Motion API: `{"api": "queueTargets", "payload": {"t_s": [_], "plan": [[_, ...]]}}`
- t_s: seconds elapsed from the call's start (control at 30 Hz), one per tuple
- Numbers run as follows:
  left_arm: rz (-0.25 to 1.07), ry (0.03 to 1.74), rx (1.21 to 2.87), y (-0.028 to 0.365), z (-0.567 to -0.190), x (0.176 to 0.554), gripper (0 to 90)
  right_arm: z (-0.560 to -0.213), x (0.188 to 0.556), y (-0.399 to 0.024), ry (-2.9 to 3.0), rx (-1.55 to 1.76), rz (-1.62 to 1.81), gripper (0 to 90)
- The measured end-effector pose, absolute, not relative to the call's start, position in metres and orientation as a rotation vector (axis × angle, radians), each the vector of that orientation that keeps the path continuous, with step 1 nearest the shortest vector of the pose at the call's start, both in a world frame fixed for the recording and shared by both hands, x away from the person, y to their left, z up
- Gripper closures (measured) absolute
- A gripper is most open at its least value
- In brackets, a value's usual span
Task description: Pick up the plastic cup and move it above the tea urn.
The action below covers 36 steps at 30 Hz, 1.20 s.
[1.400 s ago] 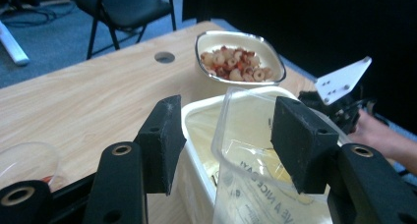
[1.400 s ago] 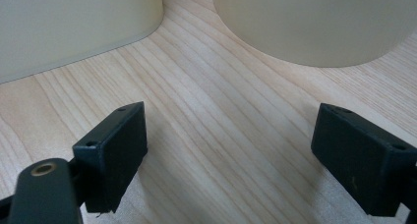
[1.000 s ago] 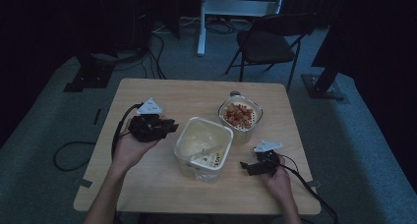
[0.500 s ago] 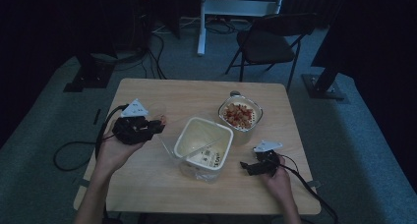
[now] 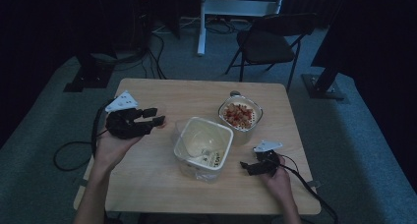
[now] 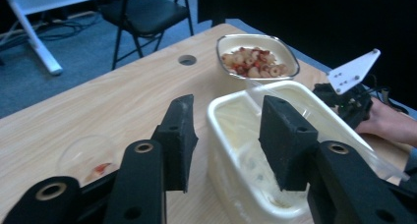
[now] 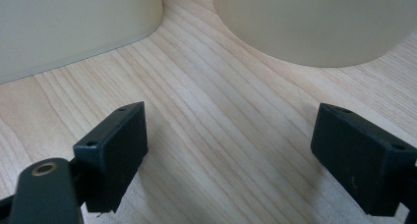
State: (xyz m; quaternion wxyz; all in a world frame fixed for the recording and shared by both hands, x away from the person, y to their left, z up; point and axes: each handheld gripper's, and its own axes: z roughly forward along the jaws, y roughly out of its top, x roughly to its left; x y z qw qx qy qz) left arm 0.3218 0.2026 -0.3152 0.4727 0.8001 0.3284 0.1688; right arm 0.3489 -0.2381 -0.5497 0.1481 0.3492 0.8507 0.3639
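- Tub (image 5: 201, 146), the big square white one, sits near the middle of the wooden table (image 5: 196, 94); we see pale creamy residue on its inner walls in the left gripper view (image 6: 255, 150), and a clear sheet of plastic lies over its far rim.
- We see a smaller bowl (image 5: 240, 117) of reddish and pale food pieces just beyond the tub on its right, near the far right part of the table; the left gripper view shows it too (image 6: 256, 57).
- We hold the left gripper (image 5: 153, 117) in our left hand (image 5: 114, 148), raised over the left side of the table, its 2 jaws apart with nothing between them, pointing toward the tub.
- In the left gripper view (image 6: 227, 135) a small clear dish (image 6: 86, 160) with a red smear lies on the table just left of the jaws.
- Our right gripper (image 5: 247, 166) rests low on the table near the right front corner, beside the tub; in its own view (image 7: 231, 160) the jaws stand wide apart over bare wood.
- A folding chair (image 5: 268, 40) stands on the floor beyond the table.
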Motion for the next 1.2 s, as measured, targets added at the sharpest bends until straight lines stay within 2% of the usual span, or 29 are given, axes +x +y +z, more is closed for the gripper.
{"api": "queueTargets", "payload": {"t_s": [0.17, 0.4, 0.47, 0.5, 0.6, 0.67, 0.87, 1.1, 1.17, 1.2], "plan": [[0.366, 0.776, 1.992, 0.175, -0.317, 0.337, 55.9, -0.55, 0.349, -0.238, 2.448, 1.006, 1.046, 13.6], [0.303, 0.786, 2.136, 0.145, -0.332, 0.356, 57.4, -0.55, 0.349, -0.238, 2.448, 1.005, 1.046, 13.6], [0.297, 0.797, 2.161, 0.145, -0.335, 0.357, 63.3, -0.55, 0.349, -0.238, 2.447, 1.004, 1.046, 13.6], [0.298, 0.801, 2.177, 0.145, -0.336, 0.358, 63.3, -0.55, 0.349, -0.238, 2.447, 1.004, 1.046, 13.6], [0.3, 0.809, 2.218, 0.15, -0.338, 0.356, 76.2, -0.55, 0.349, -0.238, 2.447, 1.004, 1.046, 13.6], [0.309, 0.806, 2.245, 0.156, -0.337, 0.353, 81.2, -0.55, 0.349, -0.238, 2.447, 1.005, 1.046, 13.6], [0.349, 0.834, 2.23, 0.18, -0.326, 0.341, 82.7, -0.55, 0.349, -0.238, 2.446, 1.007, 1.046, 13.6], [0.301, 0.801, 2.172, 0.194, -0.313, 0.329, 82.9, -0.55, 0.349, -0.238, 2.445, 1.007, 1.047, 13.6], [0.283, 0.767, 2.126, 0.194, -0.311, 0.328, 64.2, -0.55, 0.349, -0.238, 2.444, 1.009, 1.045, 13.8], [0.296, 0.765, 2.103, 0.193, -0.31, 0.328, 64.2, -0.55, 0.349, -0.238, 2.444, 1.009, 1.045, 13.8]]}}
